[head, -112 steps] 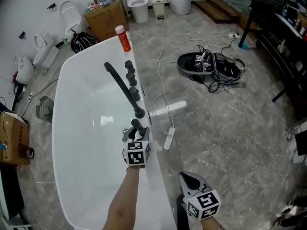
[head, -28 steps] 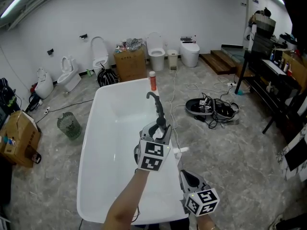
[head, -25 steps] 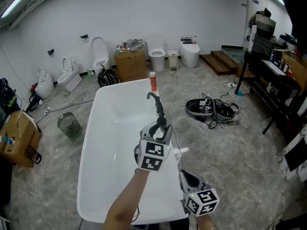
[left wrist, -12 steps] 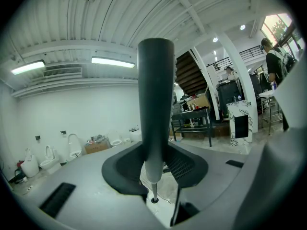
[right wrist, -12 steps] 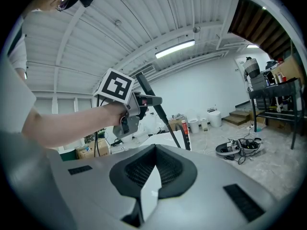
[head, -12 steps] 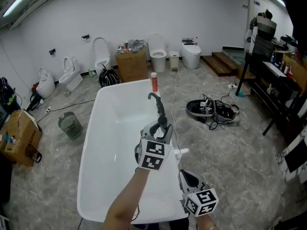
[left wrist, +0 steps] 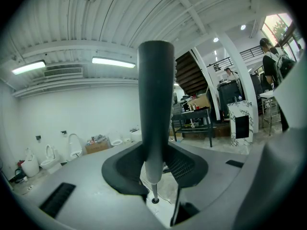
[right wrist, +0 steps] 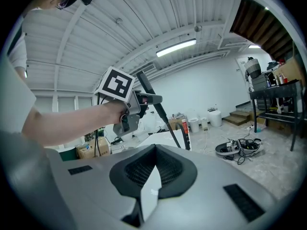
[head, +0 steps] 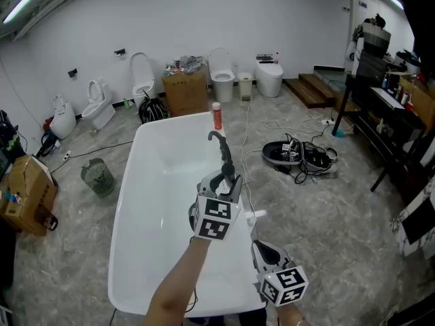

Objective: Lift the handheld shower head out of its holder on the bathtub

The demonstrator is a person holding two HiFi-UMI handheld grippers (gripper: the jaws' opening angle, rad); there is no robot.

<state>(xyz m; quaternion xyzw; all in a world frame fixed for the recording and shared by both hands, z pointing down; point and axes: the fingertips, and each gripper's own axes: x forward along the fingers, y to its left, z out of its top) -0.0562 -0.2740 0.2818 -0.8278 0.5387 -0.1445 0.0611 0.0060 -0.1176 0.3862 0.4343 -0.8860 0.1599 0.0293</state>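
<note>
My left gripper (head: 228, 180) is shut on the black handheld shower head (head: 224, 153) and holds it in the air above the right rim of the white bathtub (head: 129, 202). The wand points up and away, and its curved tip ends near a red bottle (head: 217, 116). In the left gripper view the dark handle (left wrist: 155, 104) stands upright between the jaws. My right gripper (head: 266, 251) hangs low beside the tub, shut with nothing in it. From the right gripper view, the left gripper (right wrist: 144, 99) and the slanting shower head (right wrist: 165, 116) are up ahead.
The red bottle stands on the tub's far rim. A white power strip (head: 255, 214) and its cable lie on the floor right of the tub. Further right is a tangle of cables (head: 299, 153). A cardboard box (head: 185, 90) and toilets (head: 221, 73) line the back wall.
Since the earliest frame the left gripper has lifted the shower head up off the tub rim, and the head view has tilted up. Over the last second nothing moves.
</note>
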